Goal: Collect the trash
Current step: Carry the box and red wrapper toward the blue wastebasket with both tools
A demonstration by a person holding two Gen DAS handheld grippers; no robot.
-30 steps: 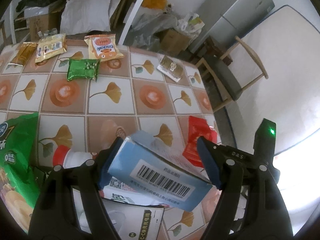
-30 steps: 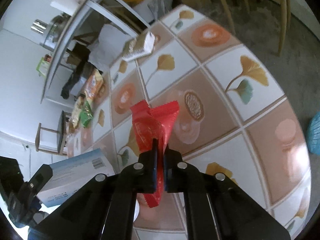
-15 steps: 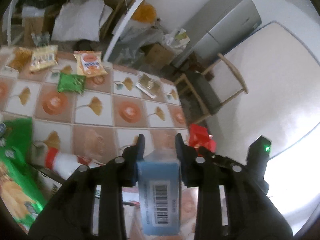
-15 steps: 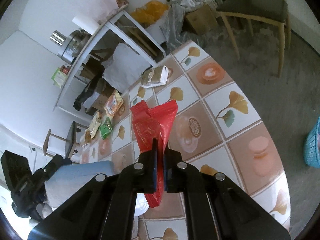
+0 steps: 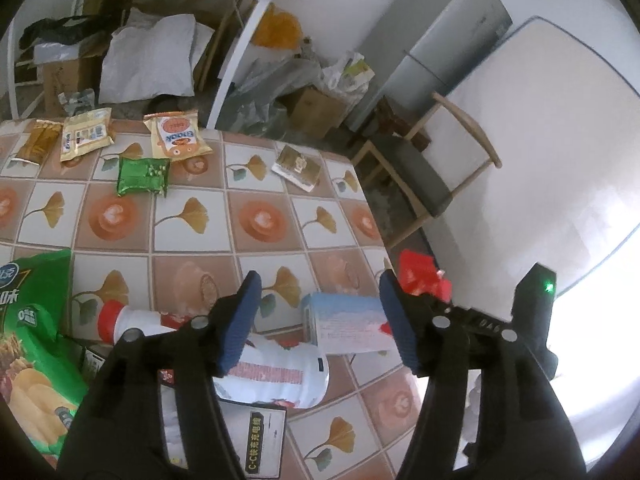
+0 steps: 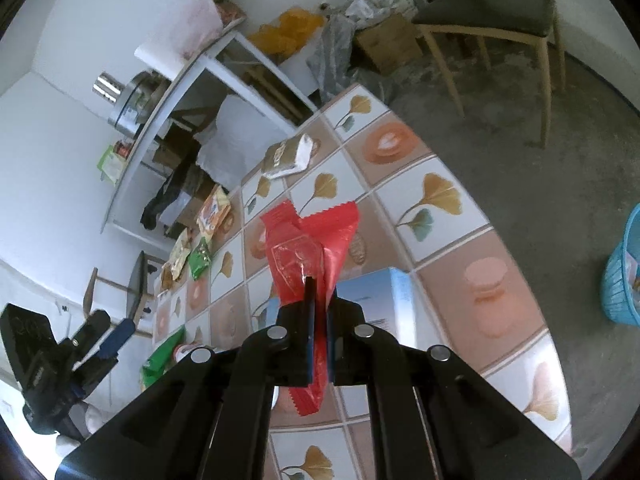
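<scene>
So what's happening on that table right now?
Trash pickup is under way. The right hand-held gripper is shut on a red wrapper and holds it above the tiled table. The left hand-held gripper has just been opening; a light blue box shows between its fingers, pads not pressing it. More snack packets lie at the far end.

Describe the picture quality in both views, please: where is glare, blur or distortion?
Left wrist view: strong white glare burns out the lower right, behind the left gripper; the table tiles bend from fisheye distortion; the blue box looks soft. Right wrist view: light is even, the red wrapper is sharp, the blue basket is stretched at the edge.
</scene>
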